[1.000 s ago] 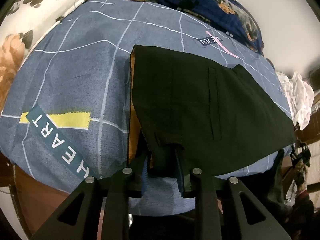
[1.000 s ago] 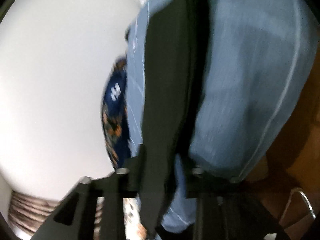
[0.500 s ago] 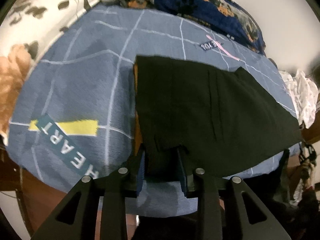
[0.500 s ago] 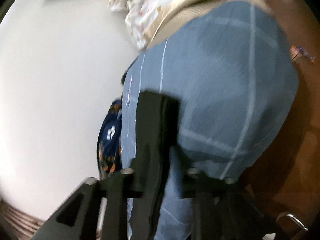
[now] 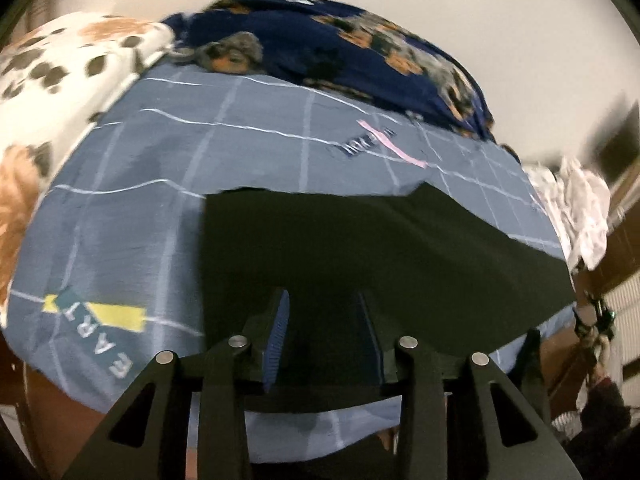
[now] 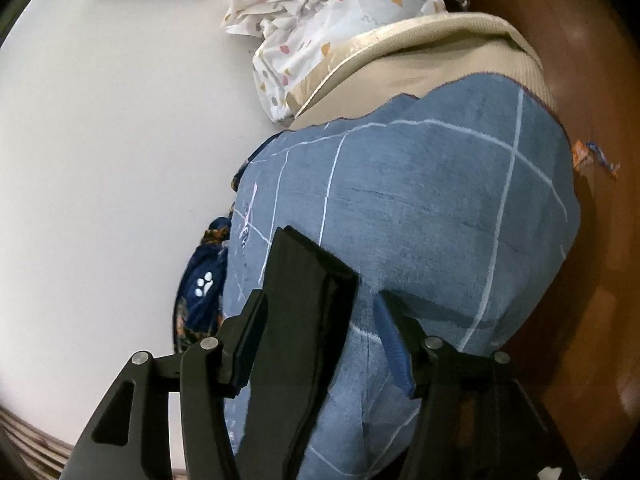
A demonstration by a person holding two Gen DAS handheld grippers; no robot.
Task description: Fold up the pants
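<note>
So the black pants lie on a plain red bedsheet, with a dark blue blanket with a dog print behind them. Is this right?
Not quite. The bedsheet is not plain red: it is blue with a grid of thin white lines and some printed words. The left wrist view shows this. The rest holds: the black pants lie on it, and the dark blue blanket with a dog print is behind them.

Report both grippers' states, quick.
Left gripper: open, just opened; pants edge between fingers, ungripped.
Right gripper: open, just opened; pants fold between fingers, ungripped.
</note>
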